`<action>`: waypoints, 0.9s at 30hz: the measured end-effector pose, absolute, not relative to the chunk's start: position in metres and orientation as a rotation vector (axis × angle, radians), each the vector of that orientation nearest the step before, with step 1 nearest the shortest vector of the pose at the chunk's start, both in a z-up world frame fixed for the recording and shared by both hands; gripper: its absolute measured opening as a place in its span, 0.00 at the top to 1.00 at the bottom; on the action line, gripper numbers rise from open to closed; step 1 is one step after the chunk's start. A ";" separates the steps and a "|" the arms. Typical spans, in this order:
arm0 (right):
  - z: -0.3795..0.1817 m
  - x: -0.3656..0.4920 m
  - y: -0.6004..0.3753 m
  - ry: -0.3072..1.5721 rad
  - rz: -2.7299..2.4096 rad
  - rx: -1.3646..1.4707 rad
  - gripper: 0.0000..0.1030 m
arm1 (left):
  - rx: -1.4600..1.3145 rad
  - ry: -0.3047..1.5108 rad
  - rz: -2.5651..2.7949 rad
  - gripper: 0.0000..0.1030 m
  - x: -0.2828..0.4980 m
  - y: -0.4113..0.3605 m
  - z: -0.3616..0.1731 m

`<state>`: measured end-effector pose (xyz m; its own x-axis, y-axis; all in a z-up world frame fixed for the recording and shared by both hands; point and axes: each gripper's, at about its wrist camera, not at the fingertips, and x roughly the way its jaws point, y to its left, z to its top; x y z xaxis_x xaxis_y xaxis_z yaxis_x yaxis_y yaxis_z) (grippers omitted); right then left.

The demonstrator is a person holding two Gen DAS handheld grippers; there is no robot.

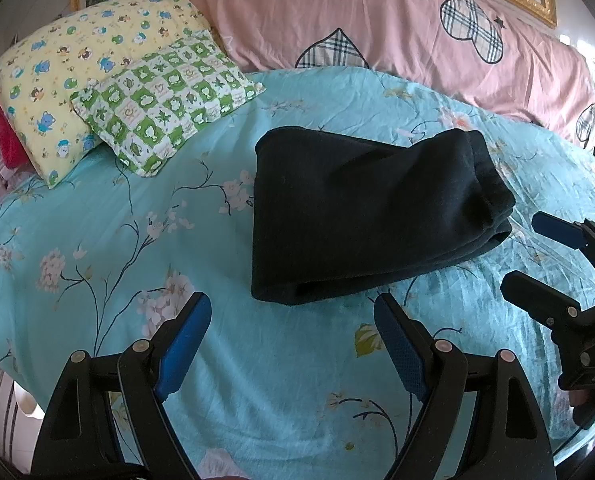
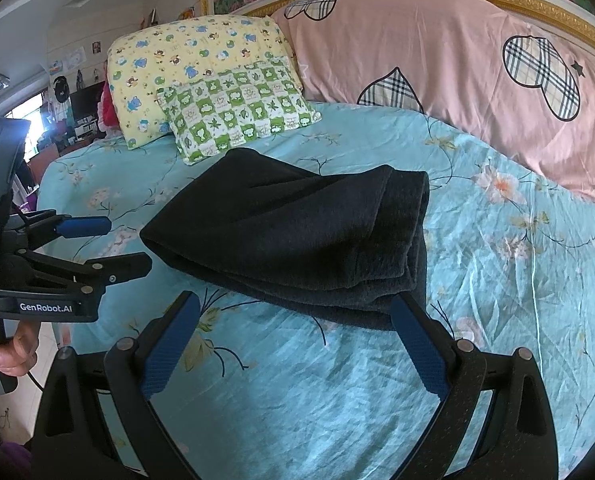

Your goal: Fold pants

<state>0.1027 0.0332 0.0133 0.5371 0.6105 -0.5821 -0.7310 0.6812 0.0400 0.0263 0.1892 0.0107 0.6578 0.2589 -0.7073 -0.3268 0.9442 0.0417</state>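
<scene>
Pants already folded into a compact stack mid-bed, just below the green checked pillow. Left gripper and right gripper both spread wide, empty, near pants. Looks finished; at most a final tidy.

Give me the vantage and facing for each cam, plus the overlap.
Left wrist: on the left gripper, open, facing across the bed at the folded black pants; right gripper intrudes at its right edge.
Right wrist: on the right gripper, open, same heading, pants closer; left gripper and a hand at its left edge.
Shared: pants, blue floral bedspread, green checked pillow, pink duvet.
</scene>
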 end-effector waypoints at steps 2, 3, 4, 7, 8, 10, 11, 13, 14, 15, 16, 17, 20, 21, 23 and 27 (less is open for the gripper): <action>0.014 0.103 0.033 0.602 0.806 -0.217 0.06 | -0.093 0.784 0.330 0.18 0.026 0.190 0.012; 0.016 0.103 0.033 0.600 0.807 -0.213 0.06 | -0.095 0.781 0.328 0.18 0.026 0.190 0.014; 0.017 0.103 0.033 0.598 0.807 -0.213 0.06 | -0.097 0.779 0.328 0.18 0.026 0.191 0.015; 0.022 0.104 0.032 0.586 0.806 -0.214 0.06 | -0.103 0.770 0.326 0.18 0.027 0.193 0.019; 0.024 0.104 0.031 0.583 0.804 -0.215 0.06 | -0.105 0.767 0.326 0.18 0.027 0.193 0.020; 0.025 0.106 0.030 0.580 0.802 -0.217 0.06 | -0.105 0.763 0.326 0.18 0.028 0.194 0.022; 0.026 0.107 0.030 0.580 0.799 -0.216 0.06 | -0.105 0.762 0.326 0.18 0.029 0.195 0.023; 0.026 0.110 0.028 0.584 0.795 -0.210 0.05 | -0.102 0.758 0.329 0.18 0.030 0.195 0.023; 0.025 0.110 0.028 0.586 0.793 -0.208 0.05 | -0.100 0.755 0.330 0.18 0.030 0.195 0.024; 0.025 0.111 0.028 0.588 0.789 -0.207 0.05 | -0.098 0.754 0.331 0.18 0.031 0.195 0.024; 0.025 0.111 0.028 0.588 0.788 -0.207 0.05 | -0.096 0.753 0.334 0.18 0.032 0.195 0.023; 0.025 0.111 0.028 0.588 0.789 -0.207 0.05 | -0.092 0.750 0.339 0.18 0.033 0.195 0.023; 0.025 0.111 0.028 0.586 0.789 -0.212 0.05 | -0.092 0.746 0.327 0.18 0.036 0.195 0.025; 0.026 0.112 0.029 0.583 0.789 -0.215 0.05 | -0.096 0.744 0.325 0.18 0.037 0.196 0.026; 0.029 0.114 0.029 0.577 0.793 -0.216 0.05 | -0.095 0.741 0.332 0.18 0.040 0.198 0.029; 0.030 0.122 0.029 0.592 0.786 -0.207 0.04 | -0.083 0.744 0.347 0.18 0.046 0.199 0.031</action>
